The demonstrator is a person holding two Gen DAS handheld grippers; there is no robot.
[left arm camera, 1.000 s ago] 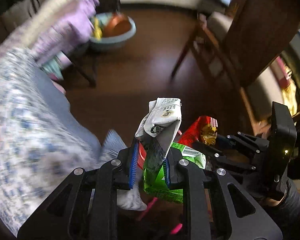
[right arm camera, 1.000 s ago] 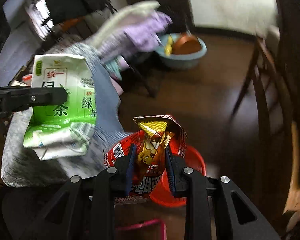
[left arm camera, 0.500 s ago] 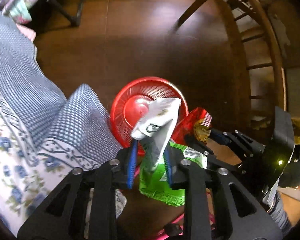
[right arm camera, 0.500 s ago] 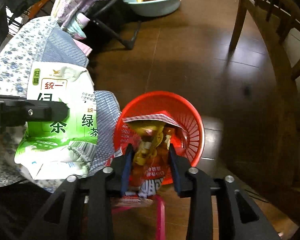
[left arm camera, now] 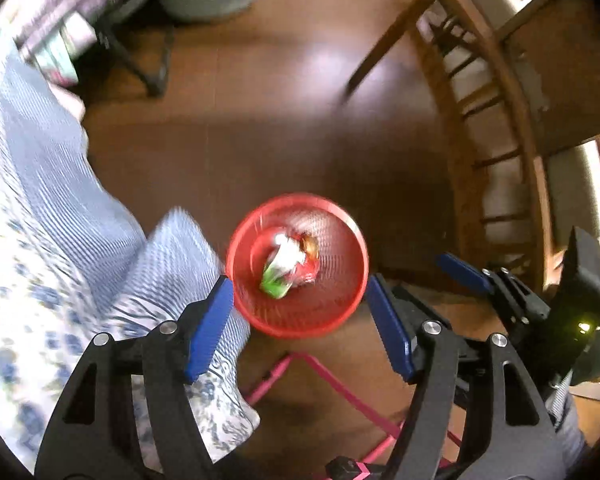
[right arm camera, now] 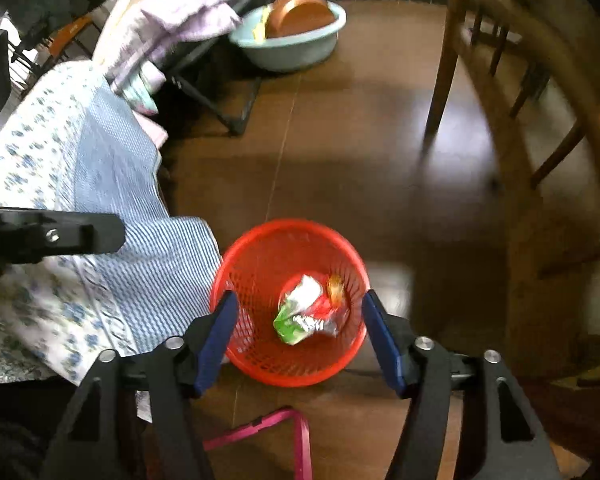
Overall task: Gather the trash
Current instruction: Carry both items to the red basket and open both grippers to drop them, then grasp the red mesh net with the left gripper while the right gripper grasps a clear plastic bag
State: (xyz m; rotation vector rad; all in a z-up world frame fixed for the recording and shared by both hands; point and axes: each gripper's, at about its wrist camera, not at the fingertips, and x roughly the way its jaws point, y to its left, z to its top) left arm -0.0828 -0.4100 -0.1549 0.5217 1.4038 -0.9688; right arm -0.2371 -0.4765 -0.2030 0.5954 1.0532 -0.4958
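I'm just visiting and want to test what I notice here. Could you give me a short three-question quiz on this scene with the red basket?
1. True or false: both the left gripper and the right gripper have open jaws with nothing between them.
2. Where do the green and white carton and the red snack wrapper lie? A) on the floor B) in the red basket C) in the blue basin
3. Fill in: left of the basket hangs a blue and white ___.

Key
1. True; the jaws have just been opening.
2. B
3. cloth
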